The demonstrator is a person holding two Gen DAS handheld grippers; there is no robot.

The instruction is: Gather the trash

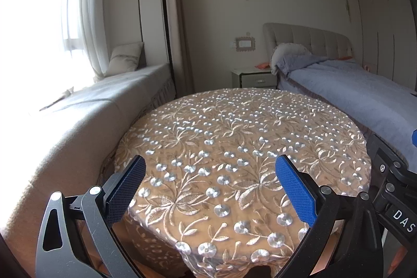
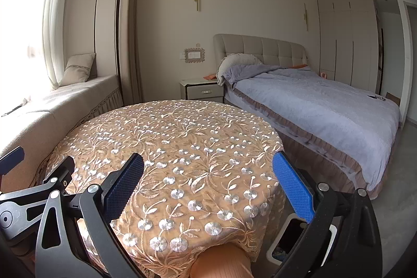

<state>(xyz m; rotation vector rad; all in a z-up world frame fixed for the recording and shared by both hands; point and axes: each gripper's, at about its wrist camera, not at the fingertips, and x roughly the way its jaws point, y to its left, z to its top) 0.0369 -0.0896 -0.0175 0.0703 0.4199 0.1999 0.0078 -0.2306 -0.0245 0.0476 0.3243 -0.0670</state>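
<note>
My left gripper (image 1: 210,173) and right gripper (image 2: 208,172) hover spread wide, empty, above the embroidered tablecloth (image 1: 234,137). A white bin (image 2: 299,239) sits below my right finger; the neighbouring tool reads "DAS".

A round table (image 2: 166,142) stands in front, window seat (image 2: 78,95) to its left, bed (image 2: 325,106) to its right, nightstand (image 2: 202,89) behind it beside the bed; a bin (image 2: 289,244) sits at the table's right.

Daylight floods in from the window (image 1: 31,25) on my left, blown out white. The tablecloth (image 1: 234,147) glints. Fisheye bends the edges, corners go black; focus stays sharp.
</note>
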